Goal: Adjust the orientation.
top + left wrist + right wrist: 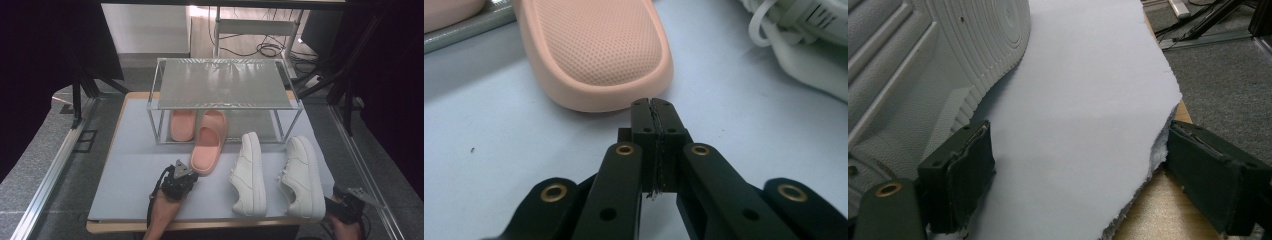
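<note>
The right gripper [1073, 175] has its two black jaws spread wide apart, with nothing between them but the table surface. The left-hand jaw sits just beside the heel of a white sneaker [923, 60], whose ribbed sole edge and stitched side take up the upper left corner. The right-hand jaw hangs past the edge of the table. A pale blue mat [1083, 90] runs up the middle, its right edge ragged and uneven. Bare wood of the table [1158, 210] pokes out from under the mat at the lower right. Beyond that lies grey carpet floor [1228, 85], with metal rails [1208, 35] and cables at the top right.
</note>
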Demonstrator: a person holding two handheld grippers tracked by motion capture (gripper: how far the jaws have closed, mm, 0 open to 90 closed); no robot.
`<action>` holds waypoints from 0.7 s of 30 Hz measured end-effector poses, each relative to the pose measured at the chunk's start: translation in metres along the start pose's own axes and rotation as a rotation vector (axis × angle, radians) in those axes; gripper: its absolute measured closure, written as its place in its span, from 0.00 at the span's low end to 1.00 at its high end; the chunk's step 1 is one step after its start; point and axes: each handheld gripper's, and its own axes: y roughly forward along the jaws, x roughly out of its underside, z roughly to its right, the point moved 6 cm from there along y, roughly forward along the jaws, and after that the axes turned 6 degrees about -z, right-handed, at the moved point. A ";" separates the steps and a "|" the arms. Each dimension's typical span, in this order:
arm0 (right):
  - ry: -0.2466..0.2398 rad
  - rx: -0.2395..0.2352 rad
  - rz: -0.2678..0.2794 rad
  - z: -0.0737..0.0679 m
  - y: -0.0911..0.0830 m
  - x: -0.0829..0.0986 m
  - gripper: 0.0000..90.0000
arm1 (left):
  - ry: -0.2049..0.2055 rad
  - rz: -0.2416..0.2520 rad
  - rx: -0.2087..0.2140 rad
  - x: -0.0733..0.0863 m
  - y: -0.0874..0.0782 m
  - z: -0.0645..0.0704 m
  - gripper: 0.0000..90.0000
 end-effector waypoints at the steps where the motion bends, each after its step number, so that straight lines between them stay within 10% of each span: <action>1: 0.000 0.000 0.000 0.000 0.000 0.000 0.14 | 0.004 -0.006 -0.005 0.000 0.002 0.000 0.99; 21: -0.003 0.000 -0.001 0.000 0.000 0.000 0.14 | 0.000 0.042 -0.034 -0.035 0.025 -0.001 0.97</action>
